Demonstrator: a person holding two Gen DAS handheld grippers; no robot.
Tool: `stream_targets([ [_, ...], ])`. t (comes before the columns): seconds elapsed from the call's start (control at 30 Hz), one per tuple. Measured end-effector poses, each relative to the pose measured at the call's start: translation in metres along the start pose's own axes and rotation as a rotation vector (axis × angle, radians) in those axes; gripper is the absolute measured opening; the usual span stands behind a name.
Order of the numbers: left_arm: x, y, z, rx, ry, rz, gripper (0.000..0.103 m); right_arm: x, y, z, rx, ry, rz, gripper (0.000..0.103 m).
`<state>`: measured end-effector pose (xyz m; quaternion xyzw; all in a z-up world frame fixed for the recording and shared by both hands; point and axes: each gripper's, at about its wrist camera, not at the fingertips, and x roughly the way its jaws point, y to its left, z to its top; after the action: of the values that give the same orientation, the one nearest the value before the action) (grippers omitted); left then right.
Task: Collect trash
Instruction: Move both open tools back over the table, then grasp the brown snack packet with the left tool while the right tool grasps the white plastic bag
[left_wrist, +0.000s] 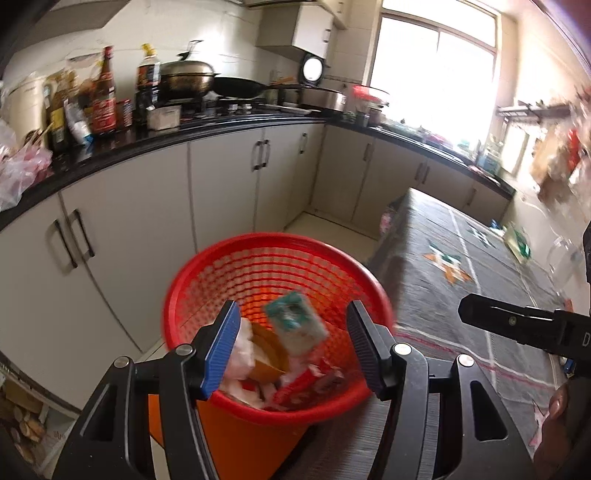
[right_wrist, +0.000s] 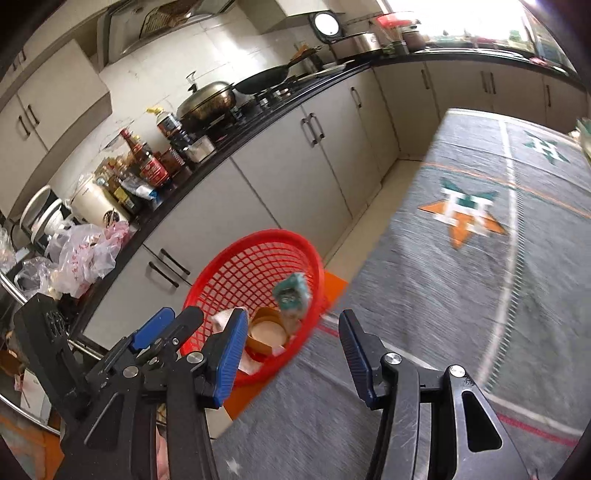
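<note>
While both grippers gape empty, left gripper (left_wrist: 291, 343), right gripper (right_wrist: 291, 354), red basket (left_wrist: 207, 269) beside grey patterned tablecloth (left_wrist: 461, 295), white kitchen cabinets (left_wrist: 147, 206).

We cannot read the print on the green packet (left_wrist: 295, 325), smeared by motion in the red basket (left_wrist: 207, 273). The left gripper's fingers (left_wrist: 221, 347) hide part of the white scraps (left_wrist: 243, 354) at its near rim. The basket's base is covered.
</note>
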<state>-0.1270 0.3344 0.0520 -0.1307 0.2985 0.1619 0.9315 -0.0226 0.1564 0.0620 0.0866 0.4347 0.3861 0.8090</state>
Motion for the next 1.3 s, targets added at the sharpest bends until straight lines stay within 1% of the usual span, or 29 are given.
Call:
stream_targets([
  [0.2,-0.006,-0.055,-0.007,0.1,0.01,-0.059,0.059,-0.042,-0.039,-0.013,0.063,-0.043,-0.029,0.056],
  [0.37,-0.01,-0.101,-0.014,0.189,0.02,-0.104,0.061,-0.094,-0.085,-0.024,0.132,-0.111,-0.095,0.056],
  [0.5,-0.013,-0.143,-0.024,0.257,0.045,-0.171,0.063,-0.141,-0.126,-0.031,0.193,-0.181,-0.157,0.056],
  [0.6,-0.016,-0.174,-0.034,0.313,0.068,-0.219,0.064,-0.181,-0.158,-0.038,0.236,-0.251,-0.229,0.058],
  [0.73,-0.015,-0.212,-0.043,0.376,0.104,-0.282,0.065,-0.228,-0.199,-0.045,0.292,-0.324,-0.369,0.064],
  [0.77,-0.016,-0.221,-0.045,0.388,0.113,-0.296,0.066,-0.239,-0.212,-0.046,0.304,-0.334,-0.424,0.068],
  [0.83,-0.015,-0.241,-0.051,0.417,0.136,-0.326,0.067,-0.251,-0.231,-0.046,0.322,-0.33,-0.498,0.069],
  [0.9,-0.013,-0.26,-0.056,0.449,0.158,-0.35,0.067,-0.255,-0.248,-0.045,0.334,-0.309,-0.546,0.07],
  [0.93,-0.013,-0.267,-0.058,0.465,0.163,-0.356,0.067,-0.253,-0.257,-0.043,0.334,-0.281,-0.563,0.07],
  [1.0,-0.012,-0.283,-0.061,0.501,0.171,-0.37,0.069,-0.247,-0.268,-0.041,0.329,-0.244,-0.57,0.07],
  [1.03,-0.012,-0.29,-0.063,0.513,0.176,-0.376,0.072,-0.244,-0.272,-0.041,0.326,-0.235,-0.569,0.07],
  [1.13,-0.007,-0.306,-0.063,0.535,0.19,-0.378,0.072,-0.232,-0.275,-0.044,0.298,-0.216,-0.559,0.07],
  [1.23,0.0,-0.319,-0.058,0.538,0.205,-0.38,0.072,-0.221,-0.277,-0.045,0.276,-0.206,-0.583,0.069],
  [1.27,0.001,-0.322,-0.056,0.537,0.209,-0.381,0.072,-0.218,-0.278,-0.046,0.266,-0.202,-0.583,0.058],
  [1.3,0.004,-0.327,-0.054,0.54,0.213,-0.384,0.072,-0.217,-0.281,-0.046,0.264,-0.204,-0.582,0.043],
])
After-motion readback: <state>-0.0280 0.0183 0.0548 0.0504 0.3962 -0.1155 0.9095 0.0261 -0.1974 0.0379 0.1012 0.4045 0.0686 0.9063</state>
